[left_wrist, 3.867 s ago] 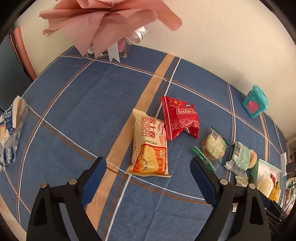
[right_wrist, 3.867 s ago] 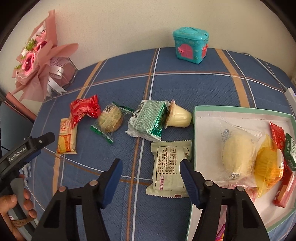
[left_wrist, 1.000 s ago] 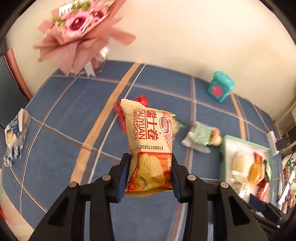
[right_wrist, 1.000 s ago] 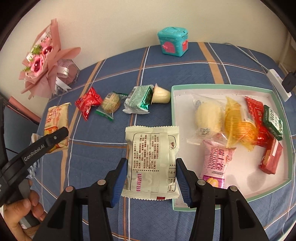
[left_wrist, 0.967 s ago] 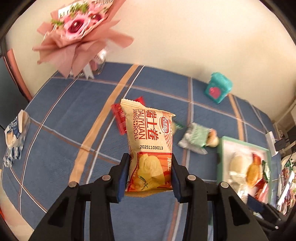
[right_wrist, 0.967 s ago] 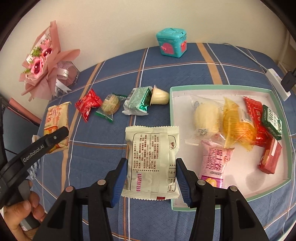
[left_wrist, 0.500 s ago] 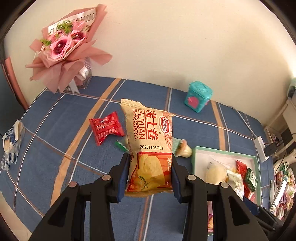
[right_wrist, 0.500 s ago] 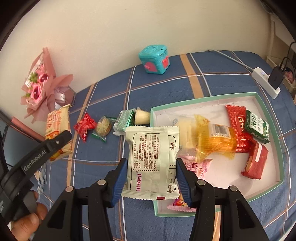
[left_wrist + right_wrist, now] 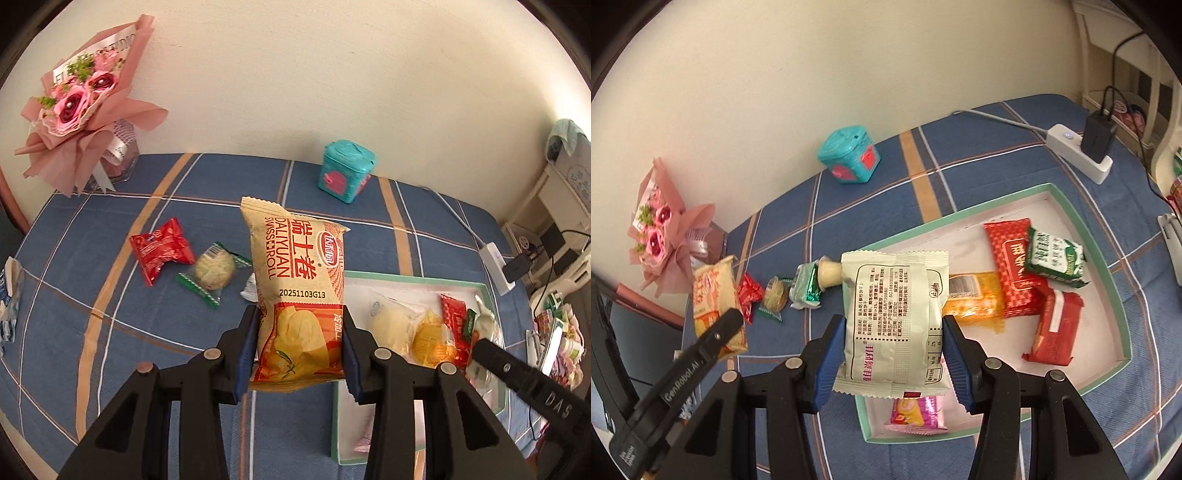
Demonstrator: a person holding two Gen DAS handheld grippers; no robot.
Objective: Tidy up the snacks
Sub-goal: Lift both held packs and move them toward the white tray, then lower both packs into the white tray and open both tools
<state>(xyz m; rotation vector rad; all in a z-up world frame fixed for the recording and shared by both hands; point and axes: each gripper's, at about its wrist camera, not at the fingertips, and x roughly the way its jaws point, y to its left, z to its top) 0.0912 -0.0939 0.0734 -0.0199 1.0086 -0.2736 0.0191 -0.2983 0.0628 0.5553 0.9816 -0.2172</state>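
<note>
The left gripper (image 9: 298, 349) is clenched on the lower part of an orange Swiss roll packet (image 9: 298, 291), and the right gripper (image 9: 893, 356) is clenched on a pale cream packet (image 9: 895, 325), gripped at its two side edges. Both packets are held up in the air. A few seconds ago both of them lay on the blue checked tablecloth (image 9: 110, 258) and the jaws were apart above them; half a second ago they were already lifted. Since then both views have come nearer to the green-rimmed tray (image 9: 1119, 295), so the carrying step seems almost finished and the release into the tray is probably next.

On the orange packet one can read "DALIYUAN SWISS ROLL" and the code "2025103G13", with large Chinese characters. The cream packet shows its back side, with small Chinese print that is too fine to read and pink characters at the bottom.

In the tray there are already several red packets, a green packet (image 9: 1054, 258), an orange one and a pink one. On the cloth a red packet (image 9: 160, 249), a round cookie in clear wrap (image 9: 214, 267) and a green wrapper (image 9: 807, 286) are not yet collected. The body of the left tool, seen from the right wrist view, carries "GenRobot.AI".
</note>
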